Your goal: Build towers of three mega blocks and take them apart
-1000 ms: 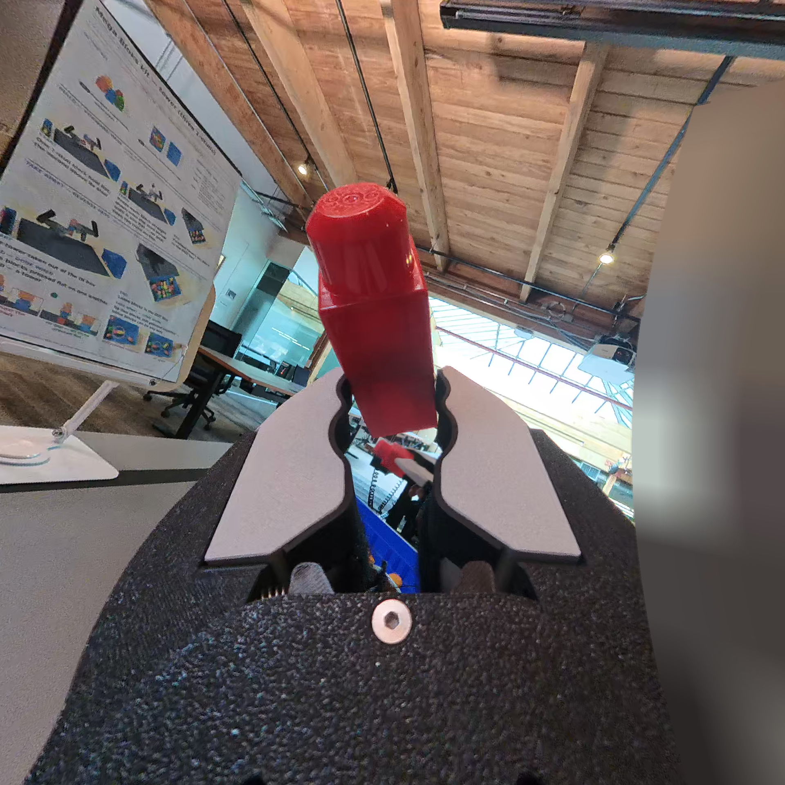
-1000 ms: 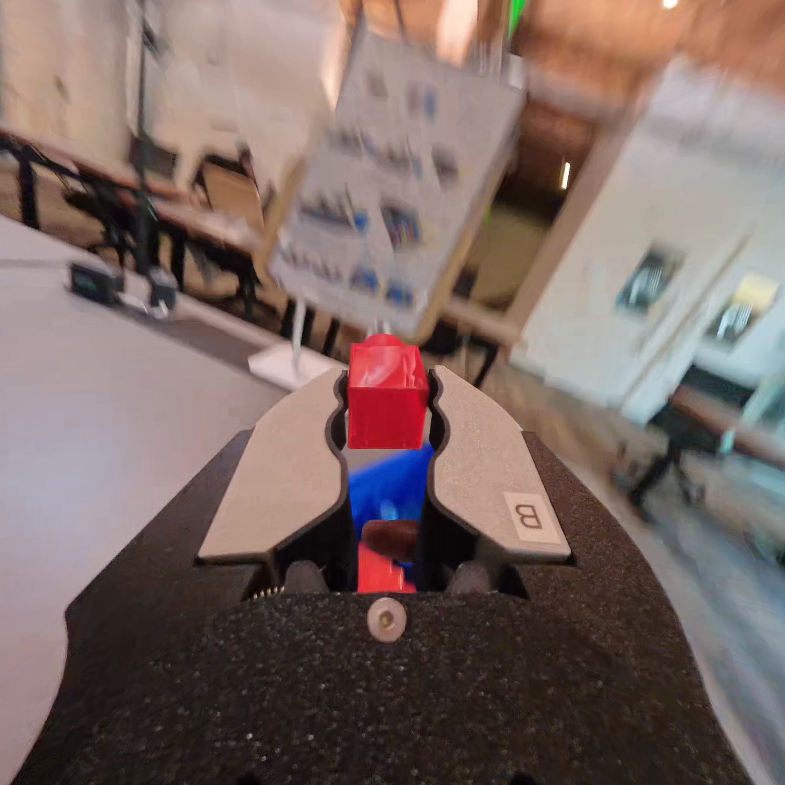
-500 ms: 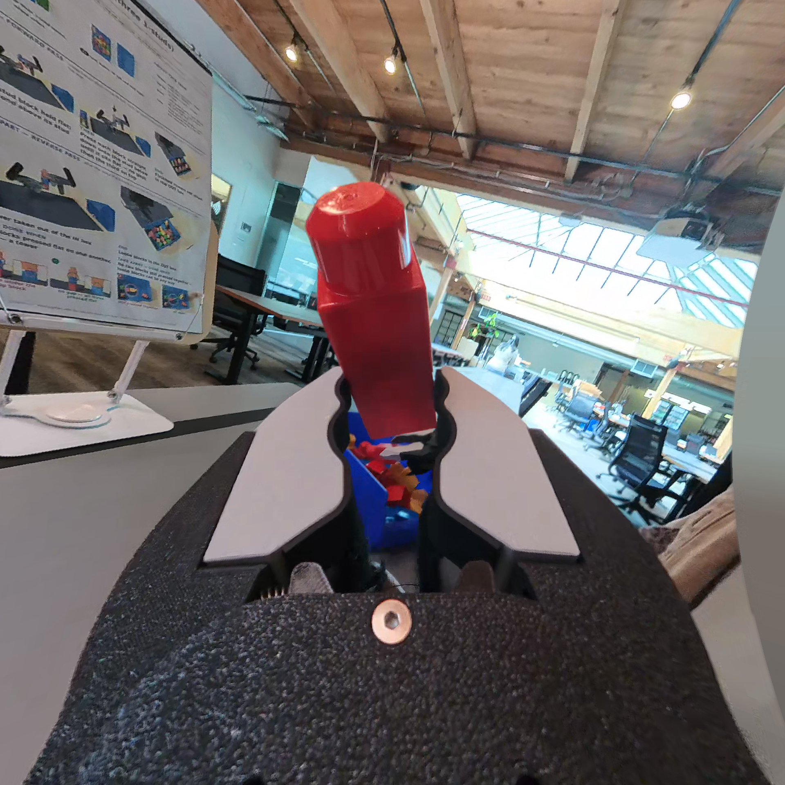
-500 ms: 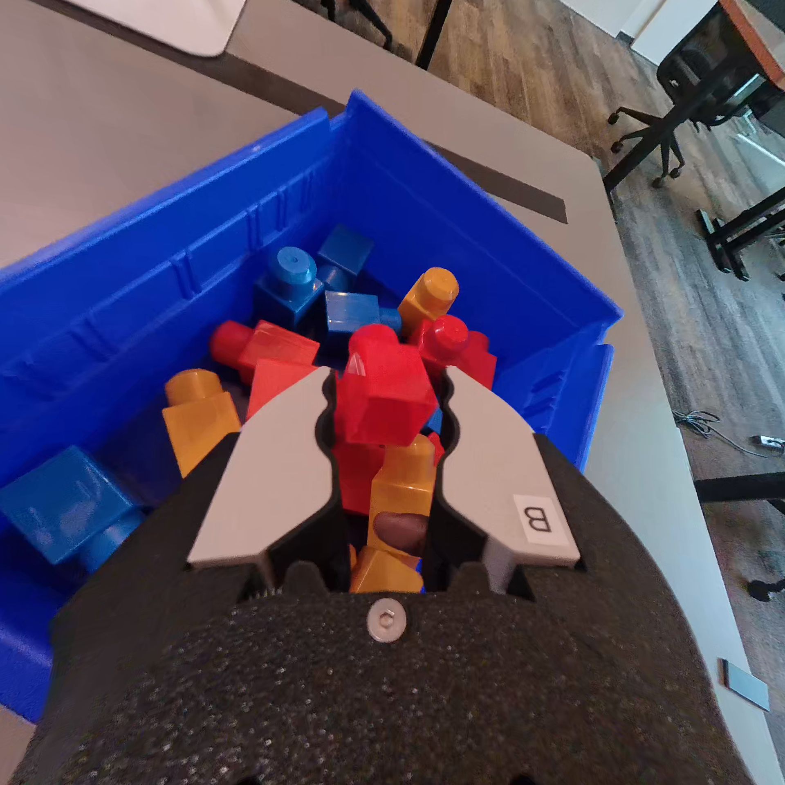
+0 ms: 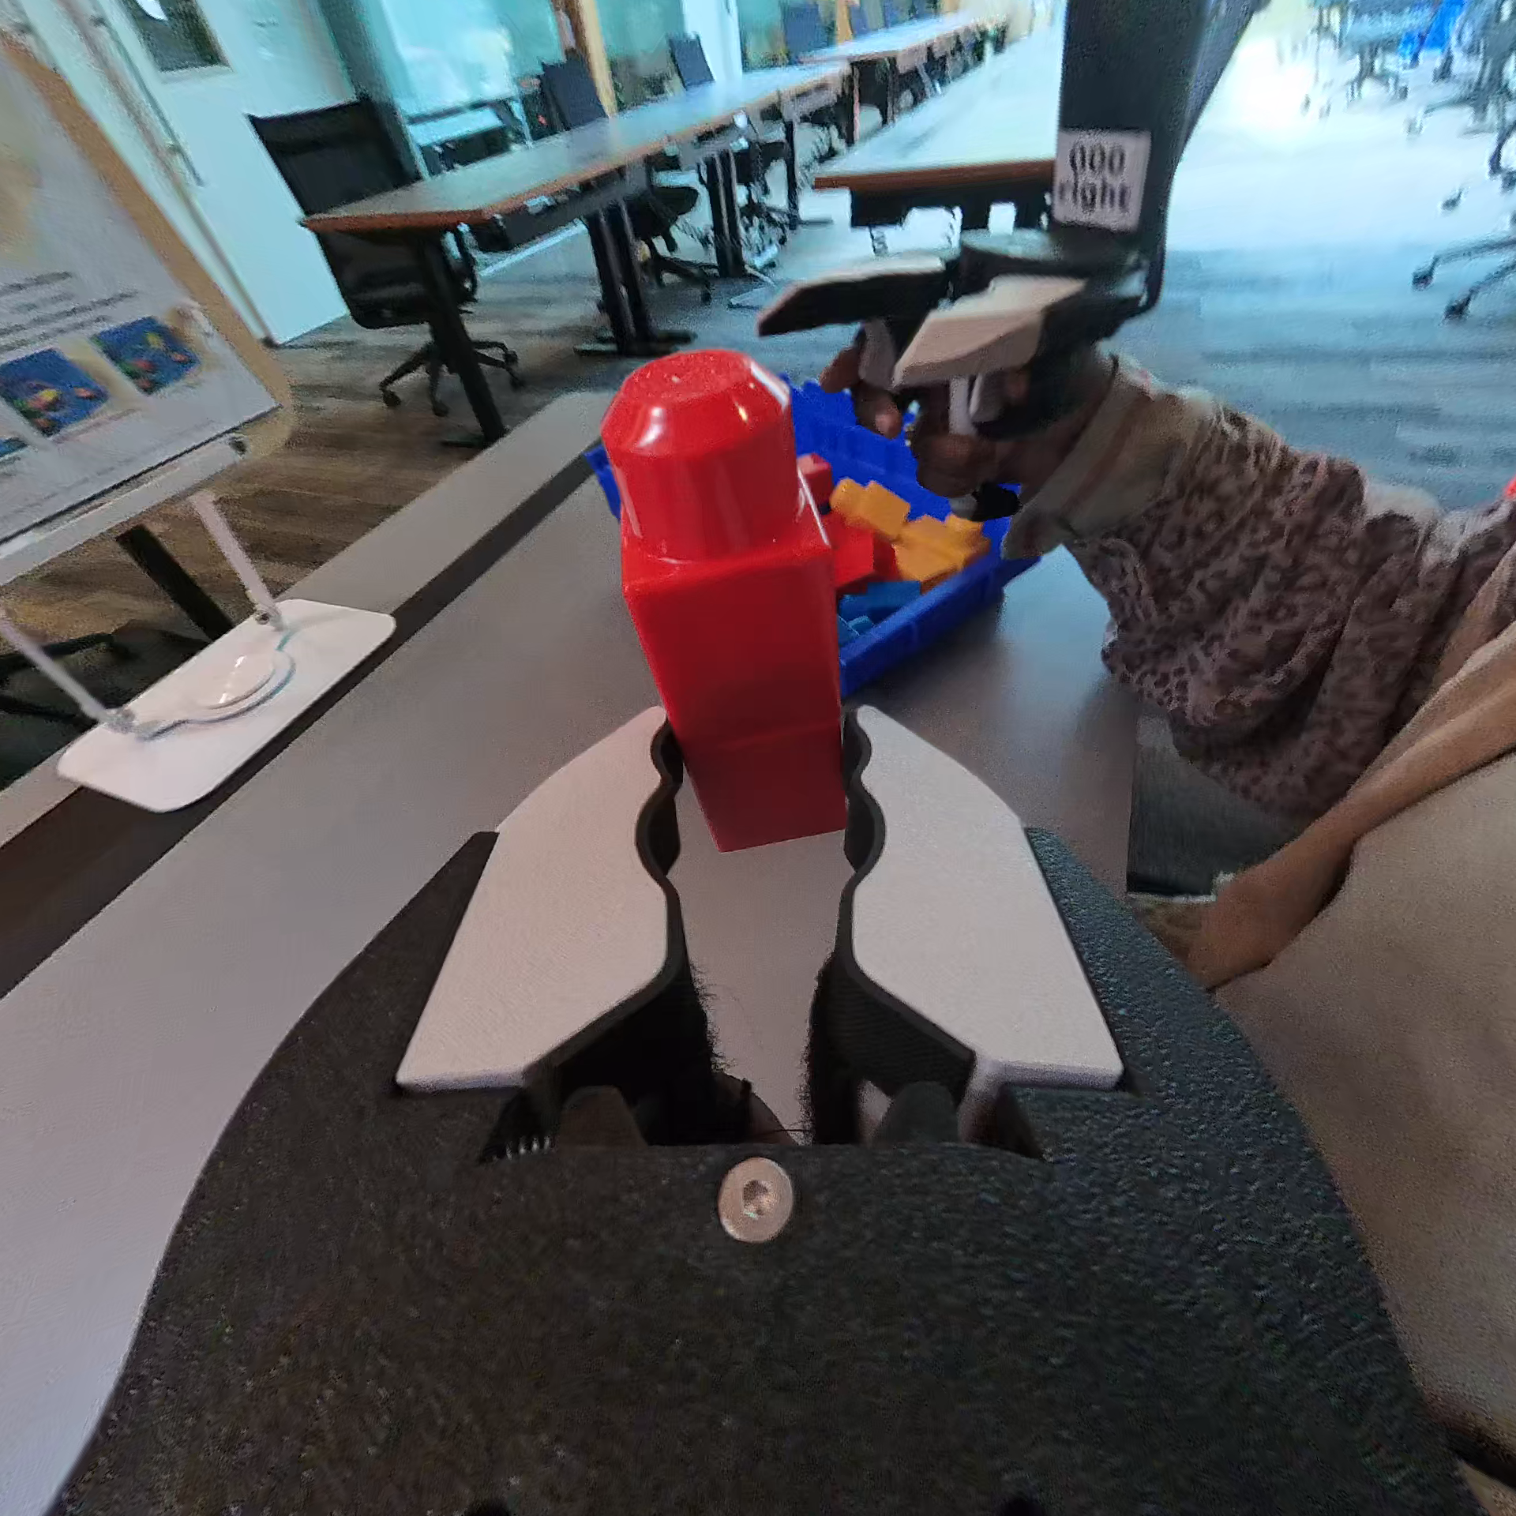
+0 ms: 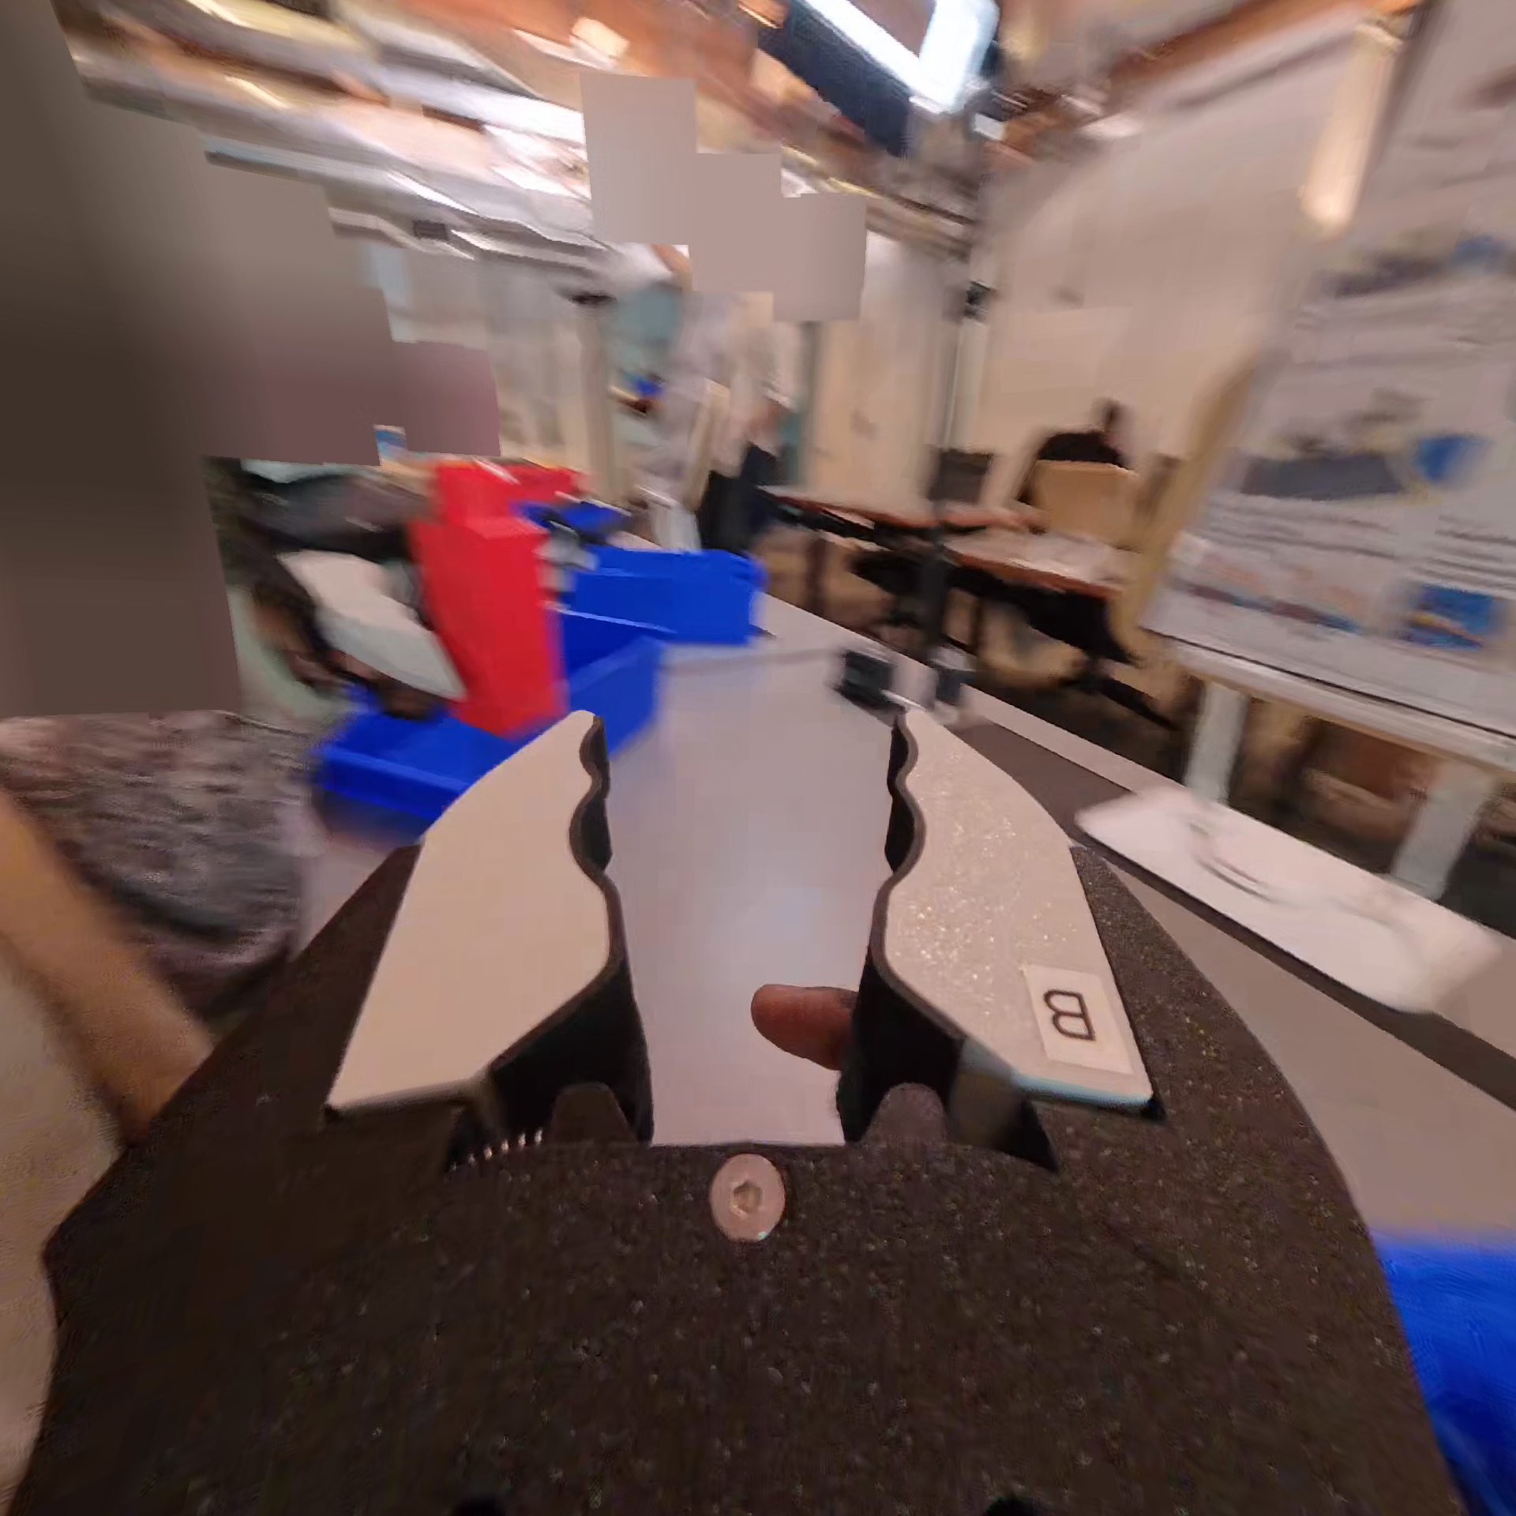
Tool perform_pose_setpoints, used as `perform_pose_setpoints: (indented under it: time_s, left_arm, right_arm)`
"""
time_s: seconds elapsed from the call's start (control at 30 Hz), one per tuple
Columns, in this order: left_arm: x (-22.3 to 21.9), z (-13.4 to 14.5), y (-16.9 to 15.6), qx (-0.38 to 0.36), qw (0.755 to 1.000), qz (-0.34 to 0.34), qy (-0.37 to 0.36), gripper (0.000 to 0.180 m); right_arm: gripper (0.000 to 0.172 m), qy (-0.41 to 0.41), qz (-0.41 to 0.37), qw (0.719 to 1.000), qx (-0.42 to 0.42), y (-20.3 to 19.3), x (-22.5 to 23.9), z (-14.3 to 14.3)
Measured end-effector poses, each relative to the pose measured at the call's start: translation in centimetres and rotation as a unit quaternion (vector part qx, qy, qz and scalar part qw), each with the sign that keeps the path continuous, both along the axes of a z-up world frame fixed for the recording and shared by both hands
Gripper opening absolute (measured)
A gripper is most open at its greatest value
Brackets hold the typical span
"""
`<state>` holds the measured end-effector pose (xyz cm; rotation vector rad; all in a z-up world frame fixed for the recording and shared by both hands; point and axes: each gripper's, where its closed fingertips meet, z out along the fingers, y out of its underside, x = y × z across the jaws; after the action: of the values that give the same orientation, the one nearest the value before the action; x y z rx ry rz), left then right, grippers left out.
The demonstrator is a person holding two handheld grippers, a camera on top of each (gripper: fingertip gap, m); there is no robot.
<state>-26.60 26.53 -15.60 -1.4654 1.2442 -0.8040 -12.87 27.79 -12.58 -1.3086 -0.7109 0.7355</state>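
Evidently mid-disassembly: the left gripper (image 5: 759, 779) pinches a stack of red blocks (image 5: 738, 640) between its pads. The right gripper (image 6: 746, 787) is spread, nothing between its fingers. Next, likely, it must close on the top block beyond the left fingertips.

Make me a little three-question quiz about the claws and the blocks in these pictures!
1. True or false: the left claw grips a stack of red blocks.
2. The right claw is: A) wide open with nothing between its fingers, B) shut on a yellow block, C) shut on a blue block.
3. Fill in: the loose blocks lie in a ____ bin on the grey table.

Key: 1 true; 2 A; 3 blue.
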Motion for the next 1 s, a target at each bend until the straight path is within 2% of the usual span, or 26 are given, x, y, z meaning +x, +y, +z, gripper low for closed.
perform_pose_setpoints:
  time_s: [0.13,0.23,0.27,0.37,0.43,0.53,0.67,0.8,0.9,1.0]
  left_arm:
    - [3.0,-2.5,-2.0,0.002,0.997,-0.062,0.049,0.037]
    - [4.2,-4.0,-3.0,-0.003,0.993,-0.09,0.078,0.037]
    - [4.4,-4.4,-3.2,-0.007,0.992,-0.097,0.086,0.037]
    - [4.5,-5.5,-3.9,-0.022,0.987,-0.116,0.111,0.037]
    - [4.3,-5.9,-3.9,-0.02,0.985,-0.117,0.126,0.037]
    - [3.8,-5.0,-3.4,-0.007,0.989,-0.104,0.107,0.036]
    - [2.8,-1.8,-3.3,-0.013,0.994,-0.108,0.022,0.035]
    - [2.3,-1.4,-2.8,0.015,0.995,-0.094,0.019,0.035]
    - [2.0,-0.7,-2.9,0.004,0.995,-0.098,-0.003,0.035]
    - [1.8,-1.2,-2.6,0.004,0.996,-0.092,0.01,0.035]
  right_arm:
    - [0.075,0.004,0.142,0.99,-0.002,-3.5,-6.3,-0.3]
    - [0.078,-0.043,0.172,0.984,0.001,-4.6,-9.0,-1.8]
    - [0.072,-0.054,0.173,0.983,0.005,-4.7,-9.4,-2.2]
    - [0.036,-0.079,0.173,0.981,0.026,-5.1,-10.0,-2.8]
    - [0.034,-0.101,0.169,0.98,0.035,-5.1,-9.9,-3.2]
    - [0.032,-0.088,0.165,0.982,0.036,-4.9,-9.3,-2.7]
    - [0.031,-0.044,0.175,0.983,0.026,-4.8,-8.8,-1.8]
    - [0.03,-0.061,0.169,0.983,0.018,-4.3,-8.9,-2.8]
    - [0.029,-0.051,0.178,0.983,0.012,-4.3,-9.0,-2.8]
    - [0.029,-0.06,0.169,0.984,0.015,-4.0,-9.2,-3.2]
